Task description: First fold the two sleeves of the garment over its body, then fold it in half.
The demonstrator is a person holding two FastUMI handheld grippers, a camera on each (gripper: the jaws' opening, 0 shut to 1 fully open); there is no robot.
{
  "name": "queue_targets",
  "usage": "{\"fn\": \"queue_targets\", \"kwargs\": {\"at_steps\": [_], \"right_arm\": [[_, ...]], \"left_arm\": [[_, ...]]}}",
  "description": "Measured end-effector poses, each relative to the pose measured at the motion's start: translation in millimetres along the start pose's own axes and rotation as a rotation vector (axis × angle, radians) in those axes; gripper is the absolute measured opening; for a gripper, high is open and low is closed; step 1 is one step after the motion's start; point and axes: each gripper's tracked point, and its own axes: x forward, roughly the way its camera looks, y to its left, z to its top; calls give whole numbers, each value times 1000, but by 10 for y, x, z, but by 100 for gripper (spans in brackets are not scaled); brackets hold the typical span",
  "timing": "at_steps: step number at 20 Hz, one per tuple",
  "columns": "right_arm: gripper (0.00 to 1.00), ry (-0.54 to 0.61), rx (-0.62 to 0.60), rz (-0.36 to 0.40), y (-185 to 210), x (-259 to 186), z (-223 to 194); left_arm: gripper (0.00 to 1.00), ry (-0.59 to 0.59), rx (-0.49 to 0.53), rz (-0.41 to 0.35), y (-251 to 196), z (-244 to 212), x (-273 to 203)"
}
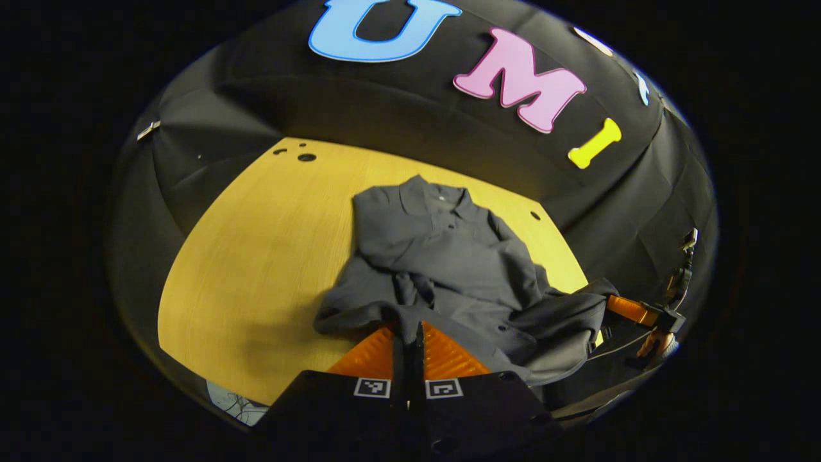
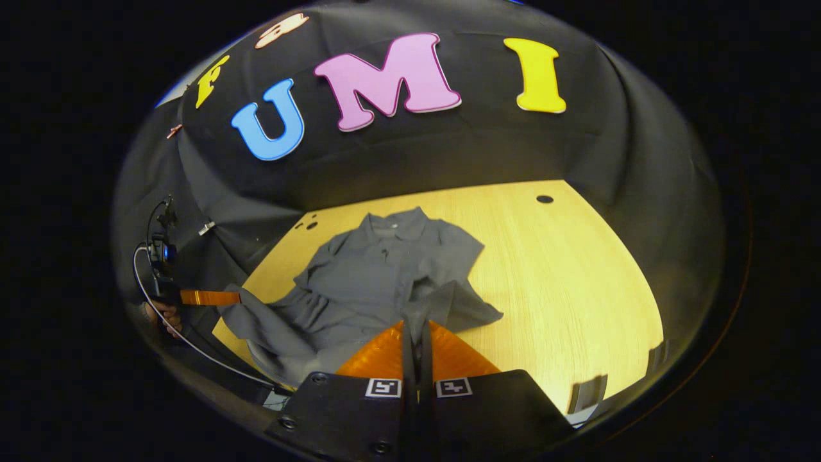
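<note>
Grey polo shirt [image 1: 442, 256] lies on the yellow wooden table [image 1: 256, 256], collar toward the booth's back wall, front side up with the button placket visible. In the right gripper view the same polo shirt [image 2: 378, 276] sits left of the table's centre, with bare table [image 2: 564, 282] on its right.

Left gripper [image 1: 410, 333]: its 2 fingers are pressed together with no visible gap, and a pinched ridge of grey fabric rises between them at the shirt's near hem. Reads as clenched on the shirt's lower edge. In the right gripper view this left gripper [image 2: 211, 297] appears far off at the left, held by a hand [image 2: 163, 316], its fingers meeting the corner of the fabric that is drawn out toward it; a cable loops below it.

Right gripper [image 2: 417, 333]: fingers likewise closed tight together, a thin fold of the grey cloth caught between them at the near hem. In the left gripper view the right gripper [image 1: 625, 310] sits at the table's right edge, a hand [image 1: 654, 343] behind it, with the shirt's lower corner bunched and draped against its fingers.

Lower part of the shirt is rumpled, with creases running from the body toward both held corners. Upper part, collar and shoulders lie flat on the table. 1 short sleeve [image 2: 468, 247] is visible spread flat at the right in the right gripper view. Several small dark holes [image 1: 306, 156] mark the tabletop near the far edge.
</note>
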Motion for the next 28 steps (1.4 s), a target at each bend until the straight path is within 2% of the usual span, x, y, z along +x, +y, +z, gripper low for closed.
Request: {"fn": "queue_targets", "kwargs": {"at_steps": [8,15,16,17,19,20,23,28], "right_arm": [[5,-111,36,-8,-97,644,694],[5,-153,63,-54,-409,1405,1117],[0,-156,64,-62,-467,1528,1162],[5,-162,69,-61,-489,1650,1204],[5,-165,78,-63,-540,1906,1263],[5,-161,73,-69,-584,2049,1276],[5,-145,65,-85,-720,2494,1279],[5,-98,52,-110,-956,3128,1060]], "left_arm": [[6,-121,-48,0,-4,868,416],[6,-185,-55,31,128,1455,1035],[5,-189,-60,39,177,1504,1156],[5,-192,-59,49,233,1542,1275],[9,-194,-51,65,324,1625,1486],[5,-197,-41,74,373,1671,1600],[5,-199,-23,98,521,1753,1976],[5,-166,-16,137,775,1715,2587]]}}
